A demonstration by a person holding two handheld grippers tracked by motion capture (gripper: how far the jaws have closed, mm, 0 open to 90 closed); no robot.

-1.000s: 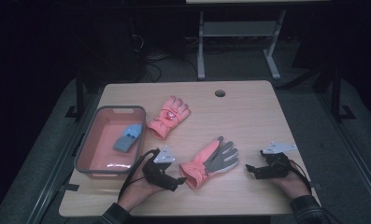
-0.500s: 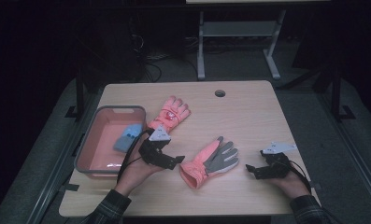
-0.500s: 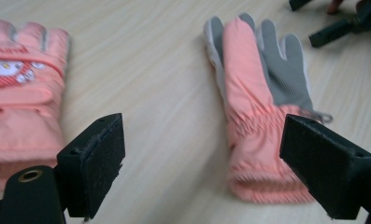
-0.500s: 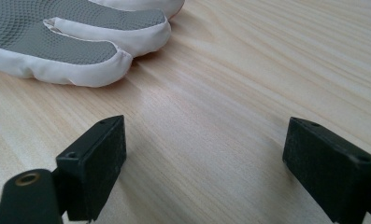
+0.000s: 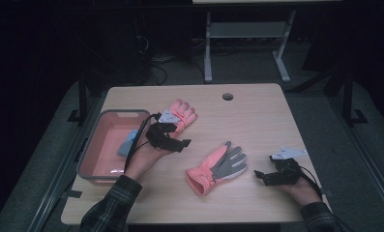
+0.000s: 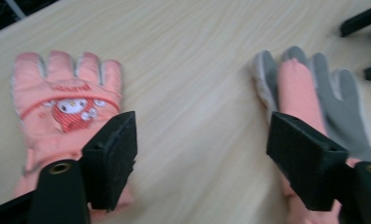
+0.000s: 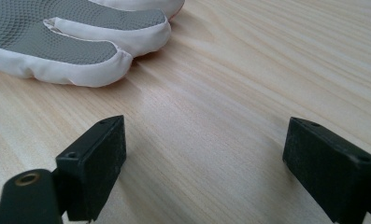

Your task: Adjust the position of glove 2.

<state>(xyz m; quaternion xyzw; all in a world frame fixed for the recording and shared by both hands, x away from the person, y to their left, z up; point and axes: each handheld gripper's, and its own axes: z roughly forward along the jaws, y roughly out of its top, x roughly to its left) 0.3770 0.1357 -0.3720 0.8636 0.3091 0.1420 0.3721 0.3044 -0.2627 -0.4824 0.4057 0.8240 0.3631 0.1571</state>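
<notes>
Two salmon-pink gloves lie on the wooden table (image 5: 257, 116). The far glove (image 5: 181, 115) lies back up and has a cartoon face on it (image 6: 66, 105). The near glove (image 5: 217, 166) lies palm up, showing its grey grip side (image 6: 314, 88). My left gripper (image 5: 180, 137) hovers open over the table just in front of the far glove's cuff, its jaws wide apart (image 6: 202, 140) with bare wood between them. Near the right front edge my right gripper (image 5: 260, 177) rests open (image 7: 204, 135), pointing at the near glove's fingertips (image 7: 80, 42) and a short way from them.
A pink plastic basin (image 5: 90, 154) stands at the table's left side with a light blue item (image 5: 127, 142) in it. A round cable hole (image 5: 228, 96) is at the table's back. A metal stand (image 5: 243, 34) is on the dark floor behind.
My left gripper has moved away from the near glove's cuff, up and back toward the far glove. The gloves and the right gripper have stayed put.
</notes>
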